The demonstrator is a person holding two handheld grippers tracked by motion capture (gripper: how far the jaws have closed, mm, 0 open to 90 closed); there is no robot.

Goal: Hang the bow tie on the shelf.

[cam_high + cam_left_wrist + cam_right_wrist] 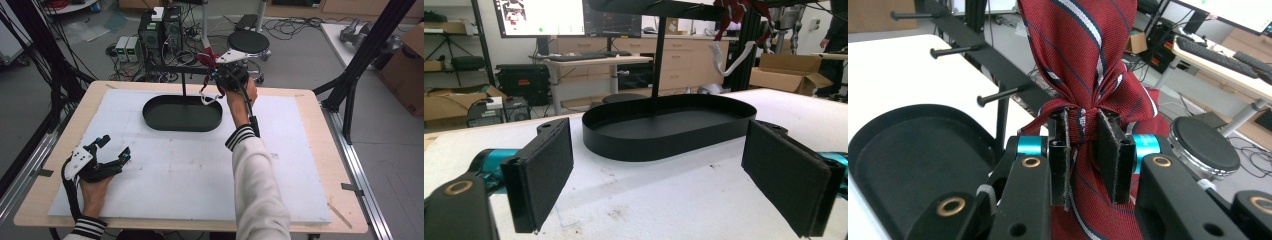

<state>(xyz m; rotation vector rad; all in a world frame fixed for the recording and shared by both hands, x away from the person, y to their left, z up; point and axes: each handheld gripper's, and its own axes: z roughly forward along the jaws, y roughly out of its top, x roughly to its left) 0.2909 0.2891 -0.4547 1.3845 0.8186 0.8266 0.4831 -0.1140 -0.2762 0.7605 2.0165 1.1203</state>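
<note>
A shallow black oval tray point(182, 114) with a low upright wall sits toward the far middle of the white foam-covered table top point(190, 175), and a thin black post point(184, 84) rises from the tray's far side to a black bar carrying short round-tipped pegs point(998, 95). Above the tray's far right end, the right gripper point(222, 80) is held up in the air by the person's raised hand in a white sleeve with striped cuff point(240, 136). In the right gripper view its jaws are pinched tight on a dark red woven necktie with white and navy diagonal stripes point(1083, 65); the fabric bunches into a knot-like gather between the two pads and spreads wider above them. A white loop point(210, 99) hangs below the gripper, over the tray's right rim; what it belongs to is unclear. Well away from the tray, at the near left corner of the table top, the left gripper point(114, 148) rests low in the person's other hand, its jaws spread wide apart with nothing between them, pointing toward the tray.
</note>
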